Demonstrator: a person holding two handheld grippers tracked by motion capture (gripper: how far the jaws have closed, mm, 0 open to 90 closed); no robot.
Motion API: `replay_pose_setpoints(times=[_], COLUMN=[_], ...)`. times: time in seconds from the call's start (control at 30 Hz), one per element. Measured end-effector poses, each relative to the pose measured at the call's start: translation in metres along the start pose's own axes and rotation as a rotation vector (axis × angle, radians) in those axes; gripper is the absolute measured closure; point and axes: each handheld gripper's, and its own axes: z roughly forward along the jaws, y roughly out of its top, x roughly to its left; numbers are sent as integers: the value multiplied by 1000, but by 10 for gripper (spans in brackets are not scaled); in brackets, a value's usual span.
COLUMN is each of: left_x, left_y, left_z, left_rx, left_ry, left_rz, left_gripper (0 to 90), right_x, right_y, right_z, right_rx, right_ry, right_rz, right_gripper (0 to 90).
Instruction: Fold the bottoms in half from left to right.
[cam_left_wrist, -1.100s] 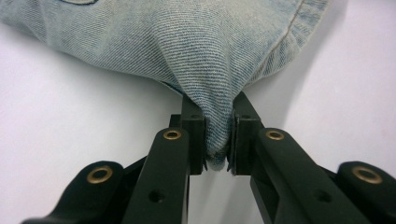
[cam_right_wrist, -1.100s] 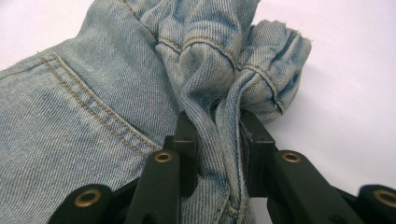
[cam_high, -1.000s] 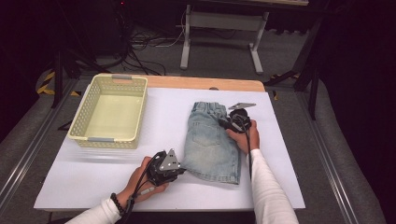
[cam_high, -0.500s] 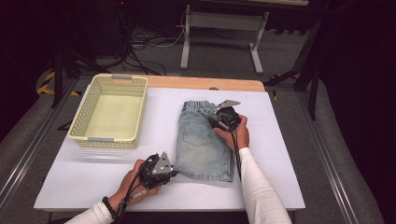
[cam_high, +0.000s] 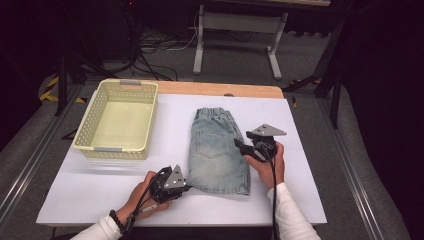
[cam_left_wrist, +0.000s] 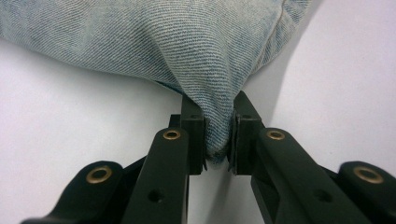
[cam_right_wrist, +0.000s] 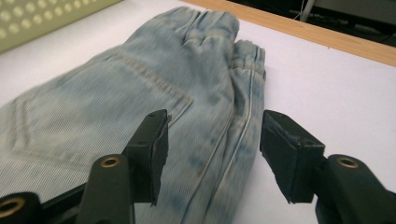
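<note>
— High view first: what lies on the table (cam_high: 300, 150)?

— Faded light-blue denim shorts (cam_high: 216, 150), folded lengthwise, elastic waistband toward the far edge, a back pocket showing. They lie on the white sheet, right of a pale yellow basket (cam_high: 85, 135).

— And the left gripper (cam_left_wrist: 218, 140)?

— Its jaws are pinched tight on a bunched corner of the hem at the shorts' near left.

— The right gripper (cam_right_wrist: 212, 140)?

— Jaws spread wide, straddling the side seam at the shorts' right edge, not gripping.
</note>
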Motion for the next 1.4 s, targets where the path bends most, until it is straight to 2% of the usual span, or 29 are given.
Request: replay_pose_setpoints(times=[0.1, 0.2, 0.33, 0.53, 0.63, 0.73, 0.93, 1.03, 1.1, 1.2, 1.23, 1.4], left_x=[0, 4, 4, 5, 5, 4, 4, 3, 4, 4, 3, 3], left_y=[0, -2, -3, -4, -4, -4, -4, -4, -4, -4, -4, -4], left_z=[1, 2, 2, 2, 3, 3, 3, 3, 3, 3, 3, 3], left_rx=[-5, -20, -31, -31, -36, -34, -35, -34, -34, -35, -34, -37], left_ry=[-3, -28, -25, -31, -32, -25, -26, -21, -22, -27, -21, -17], left_rz=[4, -22, -22, -31, -27, -26, -30, -28, -30, -32, -29, -25], left_gripper=[800, 800, 798, 797, 797, 796, 798, 800, 800, 800, 800, 800], right_x=[9, 17, 28, 33, 34, 34, 35, 33, 33, 32, 30, 29], right_y=[-13, -26, -36, -51, -58, -68, -72, -72, -72, -71, -72, -72], right_z=[-15, -23, -31, -35, -37, -38, -40, -40, -40, -40, -39, -39], right_rx=[2, 16, 45, 95, 118, 146, 152, 162, 163, 167, 167, 166], right_ry=[0, 12, 12, 25, 19, 24, 46, 61, 71, 79, 96, 98], right_rz=[-41, -28, -65, -32, -38, -20, -14, 15, 16, 17, 24, 22], right_gripper=[449, 488, 532, 553, 534, 476, 480, 502, 530, 529, 519, 510])
